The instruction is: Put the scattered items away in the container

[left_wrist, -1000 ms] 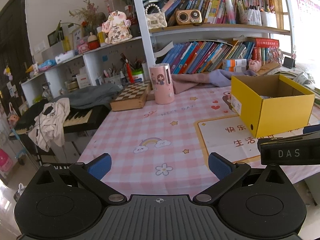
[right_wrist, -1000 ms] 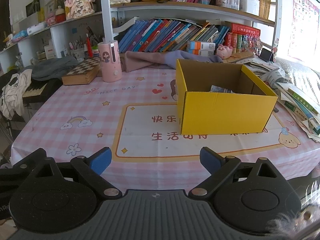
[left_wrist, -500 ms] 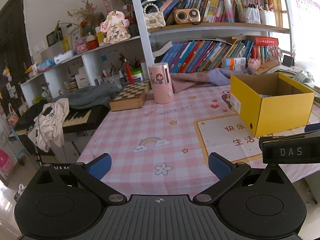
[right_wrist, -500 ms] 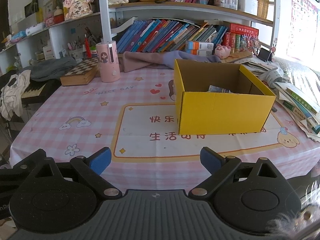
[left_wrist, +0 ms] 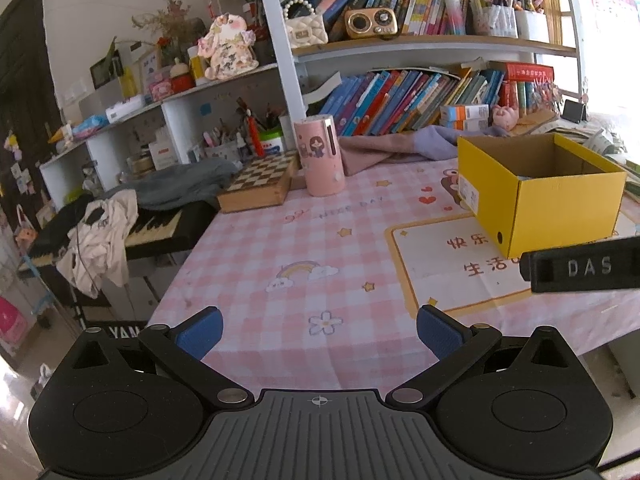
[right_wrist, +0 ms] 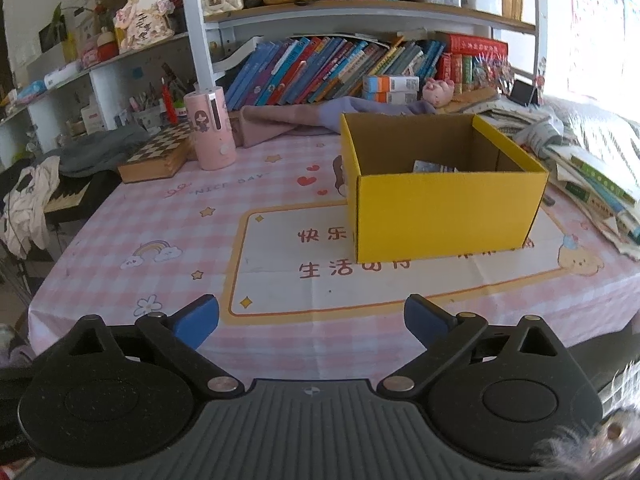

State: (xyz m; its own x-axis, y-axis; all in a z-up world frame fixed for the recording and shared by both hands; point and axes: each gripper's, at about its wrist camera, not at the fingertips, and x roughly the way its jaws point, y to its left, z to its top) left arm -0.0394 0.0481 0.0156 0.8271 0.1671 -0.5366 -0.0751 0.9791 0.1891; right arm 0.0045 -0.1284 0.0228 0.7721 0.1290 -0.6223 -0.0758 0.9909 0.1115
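I hold both the left gripper [left_wrist: 318, 330] and the right gripper [right_wrist: 311, 319] with jaws wide and empty; the yellow box [right_wrist: 444, 204] sits mid-frame on the counter [right_wrist: 280, 216].

My left gripper [left_wrist: 318, 330] and right gripper [right_wrist: 311, 320] look alike: matt black bodies with two round domed housings, a ribbed grey plate bearing a small crosshair mark between them, and black link arms pinned with silver screws. Each finger ends in a blue pad [left_wrist: 200, 331]. A black bar of the right one reads "DAS" in pale raised letters.
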